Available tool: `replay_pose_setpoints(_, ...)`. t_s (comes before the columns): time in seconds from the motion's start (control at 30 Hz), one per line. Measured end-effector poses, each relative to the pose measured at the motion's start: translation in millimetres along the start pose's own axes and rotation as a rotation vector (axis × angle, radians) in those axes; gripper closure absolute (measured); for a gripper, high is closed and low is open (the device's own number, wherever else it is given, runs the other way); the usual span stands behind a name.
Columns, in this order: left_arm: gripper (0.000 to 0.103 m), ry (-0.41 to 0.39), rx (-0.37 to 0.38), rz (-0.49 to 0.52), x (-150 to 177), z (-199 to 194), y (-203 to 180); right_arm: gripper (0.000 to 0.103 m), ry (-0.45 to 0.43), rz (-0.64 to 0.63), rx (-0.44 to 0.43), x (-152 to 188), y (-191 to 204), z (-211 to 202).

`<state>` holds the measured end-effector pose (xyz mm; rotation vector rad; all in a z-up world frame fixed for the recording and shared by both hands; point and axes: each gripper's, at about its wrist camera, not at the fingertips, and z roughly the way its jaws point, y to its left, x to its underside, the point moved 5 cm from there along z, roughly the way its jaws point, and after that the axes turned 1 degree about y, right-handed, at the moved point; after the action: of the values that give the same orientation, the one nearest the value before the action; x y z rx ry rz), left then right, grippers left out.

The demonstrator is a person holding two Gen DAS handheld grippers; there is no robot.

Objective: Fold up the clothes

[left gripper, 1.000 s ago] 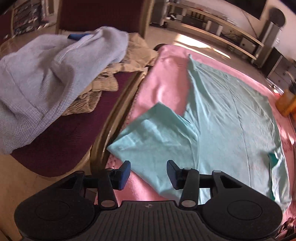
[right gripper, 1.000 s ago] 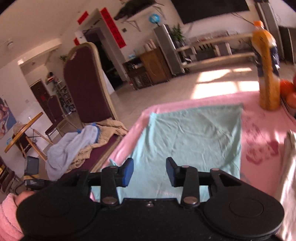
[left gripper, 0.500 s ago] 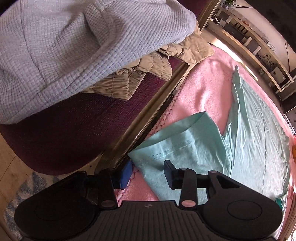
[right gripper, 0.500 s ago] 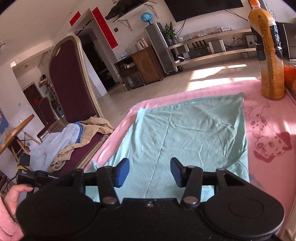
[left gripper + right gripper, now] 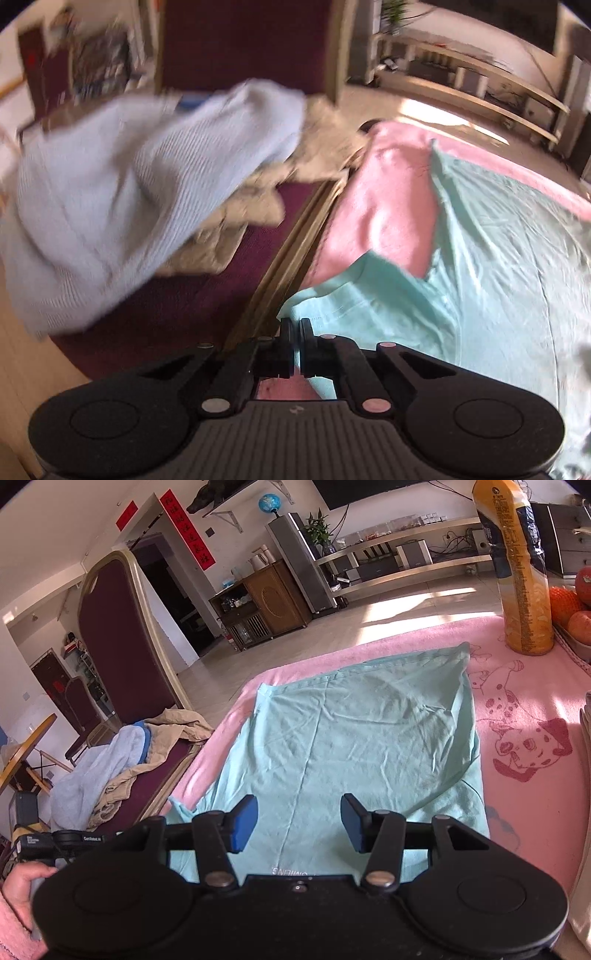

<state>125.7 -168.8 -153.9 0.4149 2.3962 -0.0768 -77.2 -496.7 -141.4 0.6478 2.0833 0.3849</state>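
Two grippers work over one mint shirt (image 5: 354, 746), which lies spread flat on a pink blanket (image 5: 535, 709) covering the table. The left gripper (image 5: 295, 332) has its jaws pressed nearly together at the shirt's near left corner, where the sleeve (image 5: 354, 295) reaches the table edge. A sliver of mint cloth appears to sit between them, though the left wrist view is smeared by motion, so the pinch cannot be fully confirmed. The sleeve is rumpled and partly lifted off the blanket, with pink showing beyond it.

The right gripper (image 5: 299, 823) hangs above the shirt's near hem with its jaws spread wide. Its blue pads (image 5: 243, 821) touch nothing, and printed lettering on the shirt shows just below them. From this view the shirt runs away toward the far table edge, lightly creased, with a seam line down its length.

Beside the table on the left stands a maroon chair (image 5: 122, 642) with a gold frame. A pale blue garment (image 5: 140, 199) and a tan one (image 5: 236, 229) are heaped on its seat, the blue on top. At the far right of the table an orange bottle (image 5: 517, 576) stands upright on the blanket, just beside some oranges (image 5: 569, 605). A hand (image 5: 22, 882) in a pink sleeve shows at the lower left of the right wrist view.
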Motion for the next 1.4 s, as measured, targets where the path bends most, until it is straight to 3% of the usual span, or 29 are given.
replay_pose_setpoints(0.17, 0.101, -0.15, 0.009, 0.25, -11.7, -26.8, -66.7, 0.055, -0.003, 0.058, 0.008, -3.5, -10.5, -5.7)
replay_pose_setpoints(0.3, 0.101, -0.229, 0.063, 0.51, 6.2, -45.3, -136.7, 0.055, -0.005, 0.104, 0.014, -6.3, -18.9, -10.3)
replay_pose_setpoints(0.4, 0.099, -0.231, 0.104, 0.766, 49.1, -49.1, -188.1, 0.055, -0.006, 0.139, 0.021, -8.5, -26.5, -13.0)
replay_pose_setpoints(0.43, 0.089, -0.205, 0.119, 0.851, 66.9, -46.9, -200.9, 0.055, -0.007, 0.148, 0.027, -9.5, -29.6, -13.1)
replay_pose_setpoints(0.53, 0.086, -0.15, 0.11, 0.986, 102.3, -45.7, -206.3, 0.054, 0.0, 0.173, 0.032, -9.8, -35.5, -14.8)
replay_pose_setpoints(0.63, 0.08, -0.142, 0.13, 0.949, 104.4, -61.5, -187.3, 0.054, 0.006, 0.177, 0.02, -9.8, -36.3, -19.0)
replay_pose_setpoints(0.73, 0.066, -0.119, 0.152, 0.831, 88.3, -75.1, -157.3, 0.054, 0.006, 0.156, 0.029, -11.2, -33.0, -28.0)
replay_pose_setpoints(0.8, 0.066, -0.1, 0.162, 0.68, 66.2, -76.0, -129.8, 0.053, 0.004, 0.17, 0.024, -12.2, -30.8, -42.5)
replay_pose_setpoints(0.87, 0.067, -0.085, 0.183, 0.515, 48.9, -74.7, -102.1, 0.048, 0.001, 0.207, -0.01, -10.8, -31.1, -60.3)
replay_pose_setpoints(0.93, 0.085, -0.06, 0.204, 0.404, 38.0, -61.3, -84.5, 0.04, 0.011, 0.268, -0.06, -3.1, -37.7, -70.0)
replay_pose_setpoints(0.97, 0.09, -0.043, 0.21, 0.369, 34.9, -53.1, -81.3, 0.04, 0.042, 0.275, -0.025, 3.8, -42.7, -62.7)
replay_pose_setpoints(1.0, 0.093, -0.031, 0.232, 0.348, 33.9, -44.9, -82.6, 0.043, 0.073, 0.283, 0.009, 10.7, -47.6, -55.6)
replay_pose_setpoints(1.1, 0.095, 0.024, 0.285, 0.313, 39.0, -15.8, -92.8, 0.093, 0.166, 0.305, 0.113, 31.4, -62.3, -34.8)
replay_pose_setpoints(1.17, 0.097, 0.072, 0.283, 0.321, 49.0, 2.3, -101.0, 0.093, 0.228, 0.319, 0.182, 45.1, -72.0, -21.5)
replay_pose_setpoints(1.23, 0.095, 0.115, 0.201, 0.405, 64.8, 16.3, -101.8, 0.093, 0.281, 0.292, 0.256, 57.0, -78.4, -14.9)
replay_pose_setpoints(1.27, 0.09, 0.092, 0.168, 0.445, 68.4, 15.5, -100.5, 0.093, 0.305, 0.265, 0.295, 62.2, -80.7, -13.6)
replay_pose_setpoints(1.3, 0.089, 0.103, 0.122, 0.463, 68.4, 13.7, -96.5, 0.103, 0.328, 0.239, 0.334, 67.4, -83.1, -12.5)
replay_pose_setpoints(1.37, 0.091, 0.12, 0.015, 0.475, 67.1, 18.0, -86.3, 0.103, 0.344, 0.215, 0.404, 71.1, -86.8, -16.0)
replay_pose_setpoints(1.4, 0.092, 0.129, 0.006, 0.44, 65.0, 19.4, -78.2, 0.103, 0.341, 0.206, 0.446, 71.1, -88.8, -19.6)
